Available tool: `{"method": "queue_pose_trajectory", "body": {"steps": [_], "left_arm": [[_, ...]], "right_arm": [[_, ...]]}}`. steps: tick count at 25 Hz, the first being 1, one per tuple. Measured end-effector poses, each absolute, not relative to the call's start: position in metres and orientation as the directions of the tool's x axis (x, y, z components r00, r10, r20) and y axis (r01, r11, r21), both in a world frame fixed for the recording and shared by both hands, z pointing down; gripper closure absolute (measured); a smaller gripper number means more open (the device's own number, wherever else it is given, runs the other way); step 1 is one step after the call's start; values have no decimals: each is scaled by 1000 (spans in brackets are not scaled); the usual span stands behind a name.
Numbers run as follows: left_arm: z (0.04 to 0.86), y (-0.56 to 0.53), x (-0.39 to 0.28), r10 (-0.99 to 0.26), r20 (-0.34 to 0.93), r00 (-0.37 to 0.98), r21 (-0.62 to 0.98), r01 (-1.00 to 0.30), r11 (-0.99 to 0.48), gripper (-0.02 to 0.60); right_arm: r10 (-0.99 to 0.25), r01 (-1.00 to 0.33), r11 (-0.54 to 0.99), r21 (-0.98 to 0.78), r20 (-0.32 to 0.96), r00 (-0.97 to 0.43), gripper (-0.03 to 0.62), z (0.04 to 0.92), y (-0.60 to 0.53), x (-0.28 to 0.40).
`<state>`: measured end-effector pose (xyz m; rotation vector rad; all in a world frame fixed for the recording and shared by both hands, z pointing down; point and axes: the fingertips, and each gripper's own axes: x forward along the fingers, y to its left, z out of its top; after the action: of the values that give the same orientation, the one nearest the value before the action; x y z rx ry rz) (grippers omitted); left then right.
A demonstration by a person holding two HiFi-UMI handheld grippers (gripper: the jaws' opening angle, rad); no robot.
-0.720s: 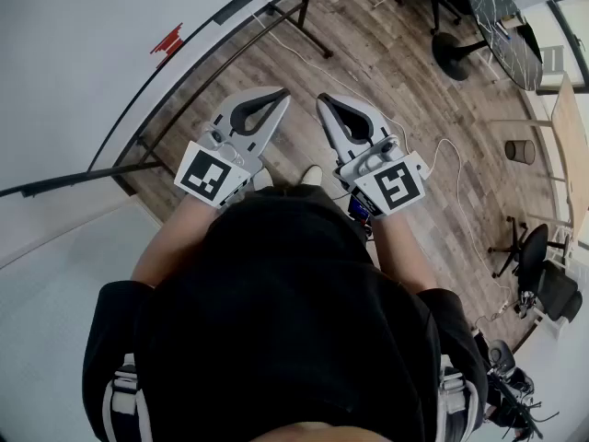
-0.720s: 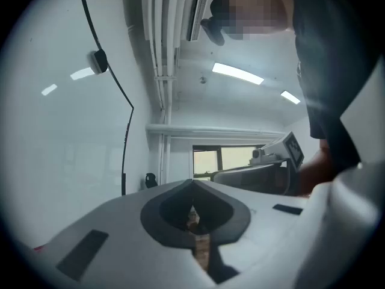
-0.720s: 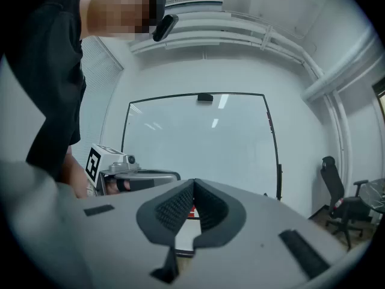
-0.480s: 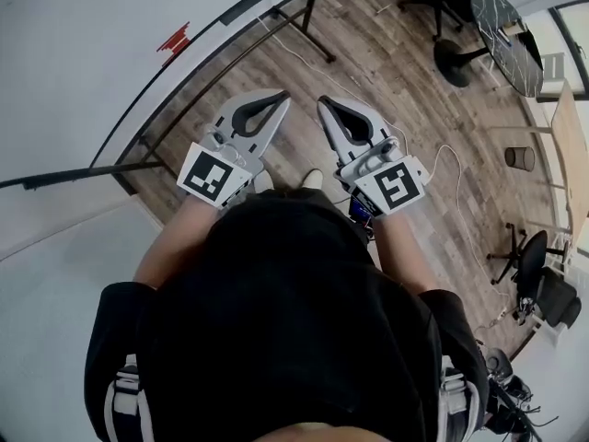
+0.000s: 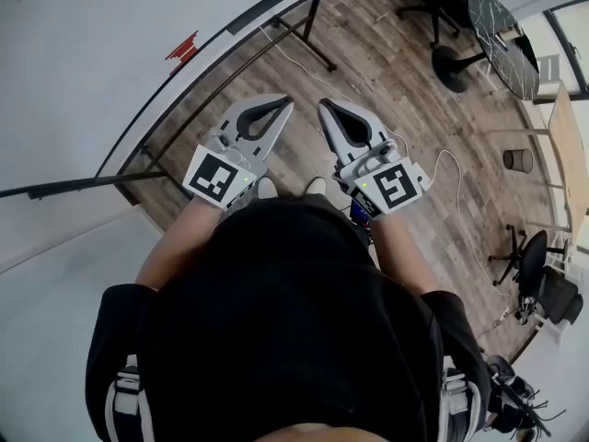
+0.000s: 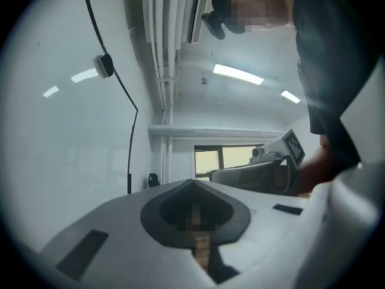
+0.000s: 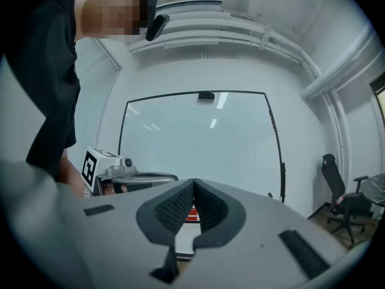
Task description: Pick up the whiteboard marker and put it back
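Whiteboard marker (image 5: 183, 43), probably that red piece low on the whiteboard (image 5: 74, 90), lies left of your nearer left gripper (image 5: 283, 101); it and your right gripper (image 5: 324, 107) are closed, empty.

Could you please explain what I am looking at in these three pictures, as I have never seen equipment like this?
No robot here: a person in a black top holds a gripper in each hand. The head view looks down from a camera on the person's head: the left gripper and right gripper are held level above a wooden floor, facing a whiteboard. The other two pictures come from cameras riding on each gripper, looking along its jaws. Both grippers are shut, with nothing between the jaws. A small red item sits at the whiteboard's edge; I cannot pick out a marker.
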<state>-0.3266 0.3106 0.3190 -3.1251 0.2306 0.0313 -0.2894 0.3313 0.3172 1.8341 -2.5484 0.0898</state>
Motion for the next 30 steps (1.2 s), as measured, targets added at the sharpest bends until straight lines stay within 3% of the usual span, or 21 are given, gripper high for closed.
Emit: {"method": "queue_pose_trajectory", "body": {"steps": [13, 30], "left_arm": [[338, 260, -328, -109, -9, 994, 11, -108, -994, 578], [324, 185, -187, -191, -17, 981, 0, -191, -982, 578]], "right_arm": [[-963, -964, 260, -59, 62, -264, 594, 340, 282, -287], [-936, -937, 347, -33, 51, -348, 594, 333, 198, -145]]}}
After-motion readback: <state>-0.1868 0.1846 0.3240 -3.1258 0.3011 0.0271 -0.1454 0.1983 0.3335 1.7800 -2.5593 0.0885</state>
